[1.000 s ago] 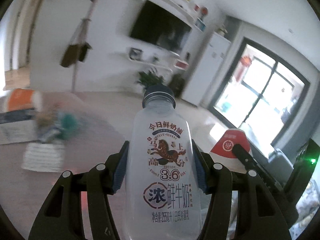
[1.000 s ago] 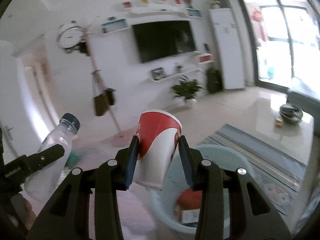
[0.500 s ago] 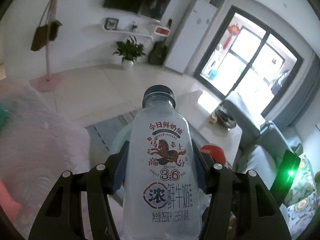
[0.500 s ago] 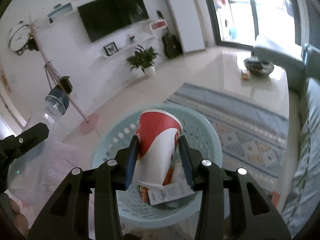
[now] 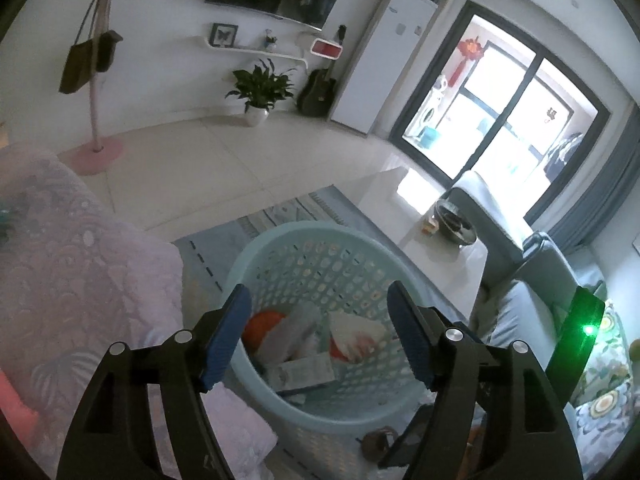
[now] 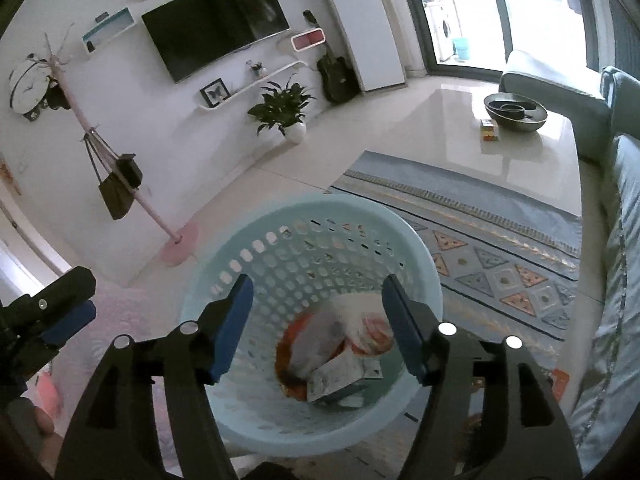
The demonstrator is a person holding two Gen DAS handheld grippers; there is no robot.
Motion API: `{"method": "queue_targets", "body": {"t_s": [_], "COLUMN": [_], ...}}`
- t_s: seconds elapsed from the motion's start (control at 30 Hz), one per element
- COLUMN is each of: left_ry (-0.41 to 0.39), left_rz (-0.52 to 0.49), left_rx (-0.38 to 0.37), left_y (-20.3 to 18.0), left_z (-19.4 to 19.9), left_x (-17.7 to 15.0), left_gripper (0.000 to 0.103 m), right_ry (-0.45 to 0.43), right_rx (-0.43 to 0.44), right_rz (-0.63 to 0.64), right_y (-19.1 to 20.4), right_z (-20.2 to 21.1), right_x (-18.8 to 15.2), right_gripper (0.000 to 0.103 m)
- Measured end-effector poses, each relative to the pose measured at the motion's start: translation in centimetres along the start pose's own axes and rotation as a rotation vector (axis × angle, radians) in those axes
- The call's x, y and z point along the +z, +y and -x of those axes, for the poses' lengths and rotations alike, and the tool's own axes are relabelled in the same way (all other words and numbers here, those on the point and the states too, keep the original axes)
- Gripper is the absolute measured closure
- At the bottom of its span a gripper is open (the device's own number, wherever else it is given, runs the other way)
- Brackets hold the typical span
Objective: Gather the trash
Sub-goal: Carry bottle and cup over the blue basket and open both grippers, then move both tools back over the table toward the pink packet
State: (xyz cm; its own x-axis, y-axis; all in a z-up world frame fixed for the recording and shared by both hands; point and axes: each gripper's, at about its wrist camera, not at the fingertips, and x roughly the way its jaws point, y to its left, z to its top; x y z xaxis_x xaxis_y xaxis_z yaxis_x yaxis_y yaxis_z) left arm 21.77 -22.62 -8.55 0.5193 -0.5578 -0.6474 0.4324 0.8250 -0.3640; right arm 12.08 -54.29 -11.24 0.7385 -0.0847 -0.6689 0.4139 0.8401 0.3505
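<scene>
Where trash lies, perforated pale-blue basket [image 6: 256,248]

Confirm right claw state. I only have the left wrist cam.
Observer: Right claw is open, its jaws just opening, nothing between them. It hangs over the basket.
Operator: Left claw has also just been opening and is empty here. Seen from there?
Observer: One blue-padded finger shows left of the basket rim, with a hand below it.
Operator: Anything beyond the coat rack?
Observer: A round wall clock by the rack's top.
</scene>
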Motion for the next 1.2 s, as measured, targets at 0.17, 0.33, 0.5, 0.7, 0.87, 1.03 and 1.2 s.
{"method": "queue_targets", "body": {"t_s": [0.17,0.33,0.5,0.7,0.87,1.03,1.2], "left_ry": [-0.049,-0.107,-0.183,-0.267,-0.315,-0.35,-0.28], "left_rz": [-0.027,-0.038,-0.033,0.009,0.004,0.025,0.029], "left_rx": [0.031,0.049,0.076,0.12,0.21,0.317,0.369], "left_y": [0.1,0.7,2.2,5.3,8.3,13.6,19.9], "left_z": [2.9,6.5,10.9,15.9,19.4,22.9,24.5], "left_x": [-0.2,-0.4,-0.3,0.1,0.4,0.5,0.4], "left_gripper": [0.032,0.032,0.032,0.032,0.032,0.032,0.025], "right_ry": [-0.013,-0.047,-0.074,-0.094,-0.103,-0.085,-0.037], "right_rx": [0.052,0.117,0.186,0.28,0.349,0.389,0.416], "right_rz": [0.029,0.085,0.161,0.267,0.378,0.484,0.589], "right_y": [2.1,5.5,9.6,15.4,20.4,24.6,27.4], "right_z": [1.7,4.1,6.4,8.9,10.1,9.9,8.1], "right_x": [0.2,-0.1,-0.7,-2.1,-4.0,-6.7,-9.2], "right_gripper": [0.04,0.04,0.037,0.033,0.027,0.021,0.019]}}
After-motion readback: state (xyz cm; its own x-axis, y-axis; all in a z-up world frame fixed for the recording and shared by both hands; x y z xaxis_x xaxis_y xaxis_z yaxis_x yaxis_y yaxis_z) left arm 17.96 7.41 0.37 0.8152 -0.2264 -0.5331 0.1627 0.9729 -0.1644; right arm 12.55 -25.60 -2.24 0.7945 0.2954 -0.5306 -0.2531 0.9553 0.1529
